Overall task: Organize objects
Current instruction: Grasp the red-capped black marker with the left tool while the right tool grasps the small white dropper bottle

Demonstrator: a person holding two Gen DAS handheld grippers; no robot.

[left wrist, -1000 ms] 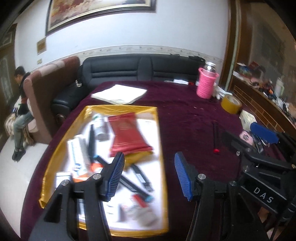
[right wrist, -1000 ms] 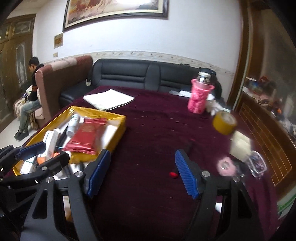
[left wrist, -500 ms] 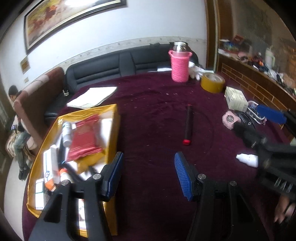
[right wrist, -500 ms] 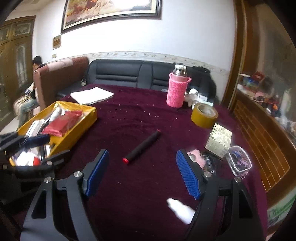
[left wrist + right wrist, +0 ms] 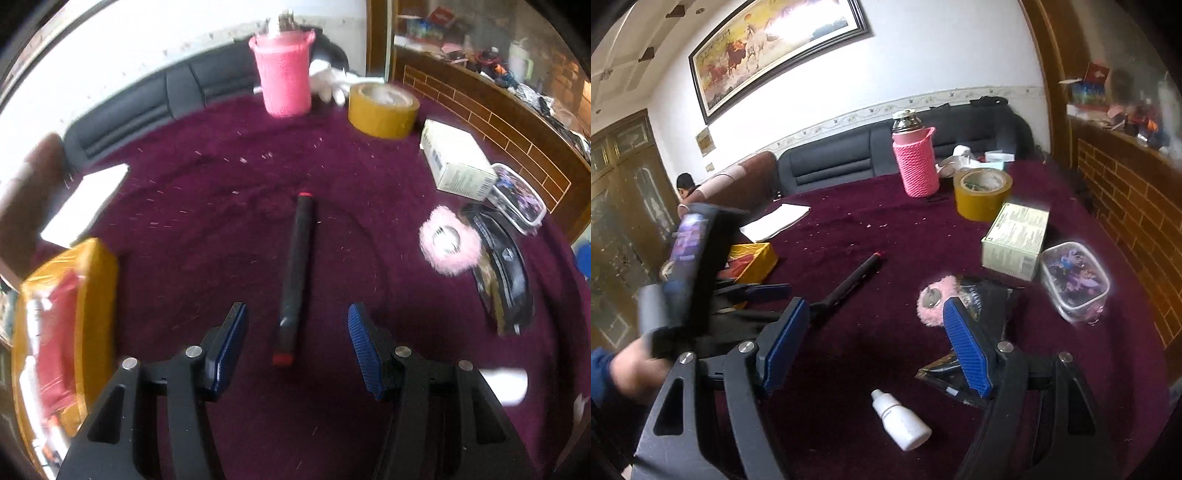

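Note:
A black pen with red ends (image 5: 295, 273) lies on the maroon tablecloth, pointing away from me. My left gripper (image 5: 295, 343) hangs over its near end, open, with that end between the blue pads and touching neither. In the right wrist view the pen (image 5: 849, 284) runs toward the left gripper's fingers (image 5: 768, 290). My right gripper (image 5: 875, 339) is open and holds nothing. A small white bottle (image 5: 901, 421) lies just in front of it. A black packet (image 5: 982, 306) sits behind its right finger. The yellow tray (image 5: 92, 266) of sorted items is at the far left.
On the right are a pink fluffy thing (image 5: 936, 299), a clear lidded tub (image 5: 1075, 280), a pale box (image 5: 1015, 236) and a tape roll (image 5: 982, 192). A pink-sleeved flask (image 5: 916, 162) stands at the back. White papers (image 5: 775, 221) lie beyond the tray. A person (image 5: 687, 184) sits far left.
Both grippers swung right, away from the tray. The left one has come down over the pen's near end. The right one now faces the white bottle and the packet.

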